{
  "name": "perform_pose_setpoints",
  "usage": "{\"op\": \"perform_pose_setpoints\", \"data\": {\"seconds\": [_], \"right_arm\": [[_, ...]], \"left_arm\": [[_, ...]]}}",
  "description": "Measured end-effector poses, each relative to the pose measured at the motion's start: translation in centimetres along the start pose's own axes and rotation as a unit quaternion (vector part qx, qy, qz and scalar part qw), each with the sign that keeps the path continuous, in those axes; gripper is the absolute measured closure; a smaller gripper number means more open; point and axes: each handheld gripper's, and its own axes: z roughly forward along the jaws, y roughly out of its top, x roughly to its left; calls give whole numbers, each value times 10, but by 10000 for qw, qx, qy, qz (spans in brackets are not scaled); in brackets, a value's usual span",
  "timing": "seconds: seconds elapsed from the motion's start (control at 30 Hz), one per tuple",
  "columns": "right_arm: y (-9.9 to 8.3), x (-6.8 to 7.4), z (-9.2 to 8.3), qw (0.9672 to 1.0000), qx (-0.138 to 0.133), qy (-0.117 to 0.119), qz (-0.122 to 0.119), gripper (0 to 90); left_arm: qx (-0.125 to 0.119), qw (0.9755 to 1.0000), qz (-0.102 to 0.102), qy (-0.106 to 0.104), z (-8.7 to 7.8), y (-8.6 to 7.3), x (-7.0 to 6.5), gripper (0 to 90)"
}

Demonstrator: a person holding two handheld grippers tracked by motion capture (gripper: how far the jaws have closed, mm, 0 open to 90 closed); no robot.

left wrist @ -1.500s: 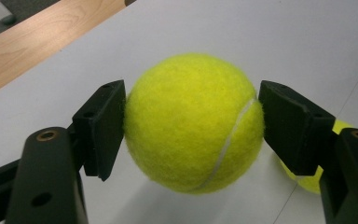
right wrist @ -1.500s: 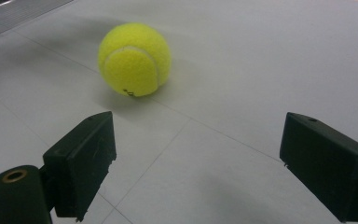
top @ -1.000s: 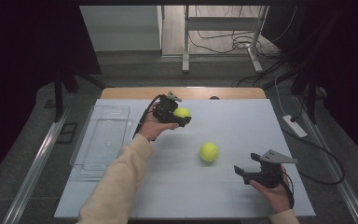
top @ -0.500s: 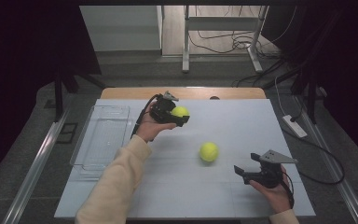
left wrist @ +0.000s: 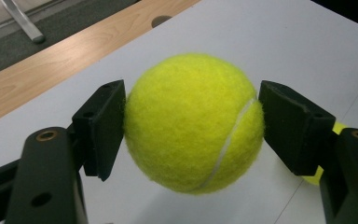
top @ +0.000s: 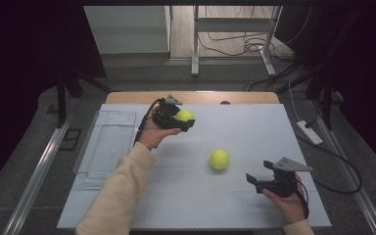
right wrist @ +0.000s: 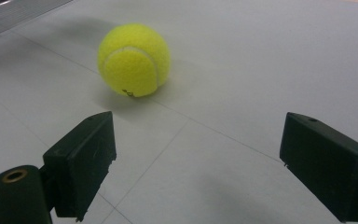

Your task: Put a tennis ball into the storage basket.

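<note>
Yellow-green felt fills the space between the jaws of the left gripper (left wrist: 193,123), which is clamped on a tennis ball (left wrist: 193,122) and holds it above the far-left part of the white table (top: 254,127), near the clear plastic tray (top: 108,147). In the left gripper view both black pads (left wrist: 100,126) press the ball's sides, yet contact is limited to a narrow band at the ball's widest line. Judged risk: the round, springy surface could squirt out of the grip if the hand tilts or jolts, and the ball would then bounce and roll off the table. A second tennis ball (top: 219,159) lies loose on the table between the two hands. The right gripper (top: 274,182) rests near the front-right edge with its jaws spread apart and nothing between them; a careless nudge from it would set the loose ball rolling.
</note>
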Motion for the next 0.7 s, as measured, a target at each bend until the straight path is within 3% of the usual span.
{"op": "perform_pose_setpoints", "data": {"seconds": [0.7], "right_arm": [[0, 0, -1, 10000, -37, -40, -6, 110]], "left_arm": [[-138, 9997, -116, 167, -14, -4, 9, 273]]}}
